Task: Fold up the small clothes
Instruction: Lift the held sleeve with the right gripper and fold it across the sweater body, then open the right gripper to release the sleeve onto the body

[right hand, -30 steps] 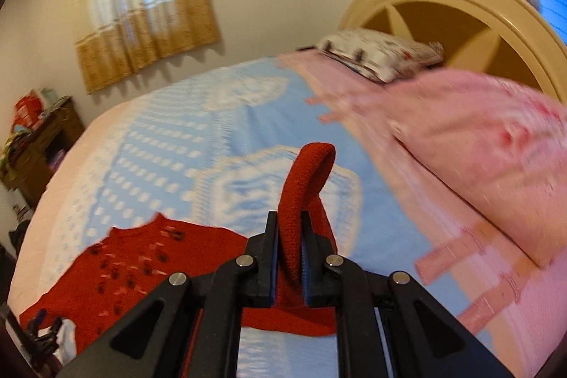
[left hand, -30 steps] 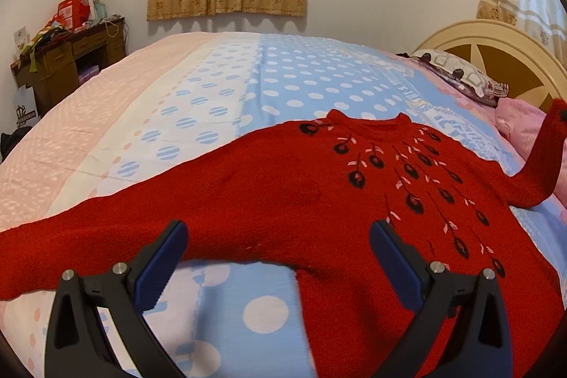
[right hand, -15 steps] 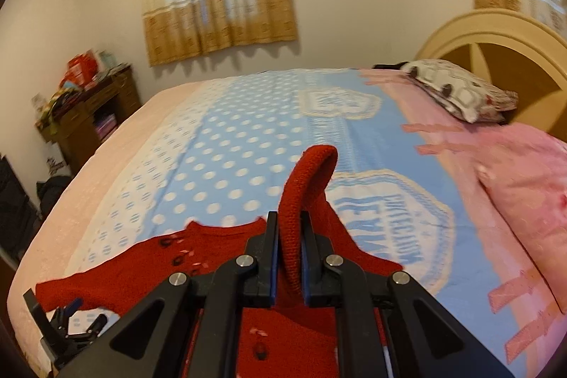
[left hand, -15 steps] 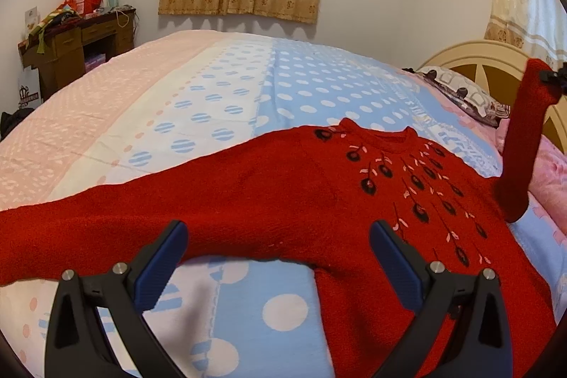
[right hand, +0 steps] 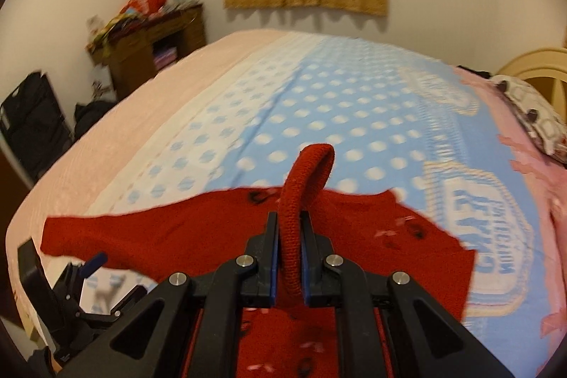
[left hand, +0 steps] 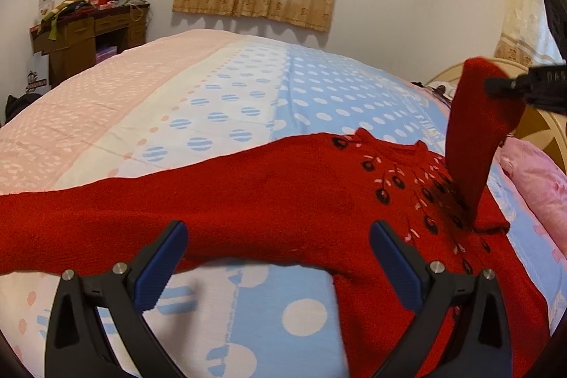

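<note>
A red knitted sweater (left hand: pixel 283 193) with black flower patterns lies spread on the bed, one sleeve (left hand: pixel 71 229) stretched out to the left. My left gripper (left hand: pixel 278 257) is open and empty, just in front of that sleeve's lower edge. My right gripper (right hand: pixel 288 247) is shut on the cuff of the other sleeve (right hand: pixel 304 183) and holds it up above the sweater's body (right hand: pixel 212 236). In the left wrist view the raised sleeve (left hand: pixel 475 137) hangs over the chest at the right.
The bed has a blue, white and pink dotted cover (left hand: pixel 248 94). Pink bedding (left hand: pixel 535 179) and a patterned pillow (right hand: pixel 531 108) lie by the cream headboard (right hand: pixel 538 69). A cluttered wooden desk (left hand: pixel 88 30) stands at the far left wall.
My right gripper has carried the held sleeve up and leftward, from beside the sweater to above its chest. My left gripper has stayed open near the left sleeve.
</note>
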Tool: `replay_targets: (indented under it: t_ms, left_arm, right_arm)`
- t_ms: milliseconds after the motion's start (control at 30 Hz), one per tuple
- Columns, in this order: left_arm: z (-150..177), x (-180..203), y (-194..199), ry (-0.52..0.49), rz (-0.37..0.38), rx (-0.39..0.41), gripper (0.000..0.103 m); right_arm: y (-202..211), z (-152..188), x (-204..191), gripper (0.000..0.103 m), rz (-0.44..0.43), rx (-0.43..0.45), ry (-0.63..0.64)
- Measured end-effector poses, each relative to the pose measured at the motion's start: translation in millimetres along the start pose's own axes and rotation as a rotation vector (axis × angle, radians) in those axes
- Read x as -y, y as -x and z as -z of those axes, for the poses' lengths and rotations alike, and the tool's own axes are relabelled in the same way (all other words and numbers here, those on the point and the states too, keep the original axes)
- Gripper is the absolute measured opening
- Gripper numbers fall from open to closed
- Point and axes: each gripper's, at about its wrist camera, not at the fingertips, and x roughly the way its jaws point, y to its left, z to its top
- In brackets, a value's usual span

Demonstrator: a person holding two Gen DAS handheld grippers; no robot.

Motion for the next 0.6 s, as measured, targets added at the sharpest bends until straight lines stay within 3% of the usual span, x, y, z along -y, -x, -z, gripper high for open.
replay_targets:
  t_ms: [233,333,367,433,467,533,600]
  left_arm:
    - [1.8,-10.1,-2.5,0.034,-0.015,-0.006,0.103]
    - [2.3,-14.3,-2.2,0.053,-0.017,-0.004,0.103]
    - [2.4,-15.6,-2.7,0.059,-0.017,-0.006,0.103]
    - [2.6,-16.8,-3.4,0.063,-0.017,-0.011,0.103]
    - [2.6,-17.1,-3.5,0.063,-0.016,-0.014,0.103]
    - [2.0,-14.9,-3.0,0.054,0.001,-0.031,0.103]
    - [0.3,-7.9,1.3,0.036,0.032,-0.04,0.103]
  right_arm:
    - [-53.2,34.7,-37.5,0.009,-0.061,-0.116,0.055]
    - [-72.2,51.9,-41.6,0.011,-0.144,-0.181,0.051]
    - [-75.1,57.3,-43.1,0.014,-0.161,-0.193,0.054]
    - [-72.4,67.9,-45.2,0.047,-0.192,-0.2,0.076]
    - [-67.6,73.2,-43.8,0.053,-0.213,-0.196,0.08]
    - [-55.3,85.2,-36.0,0.054,-0.245,-0.19,0.078]
    - [-45.3,100.4,-26.1,0.054,-0.211,-0.198,0.089]
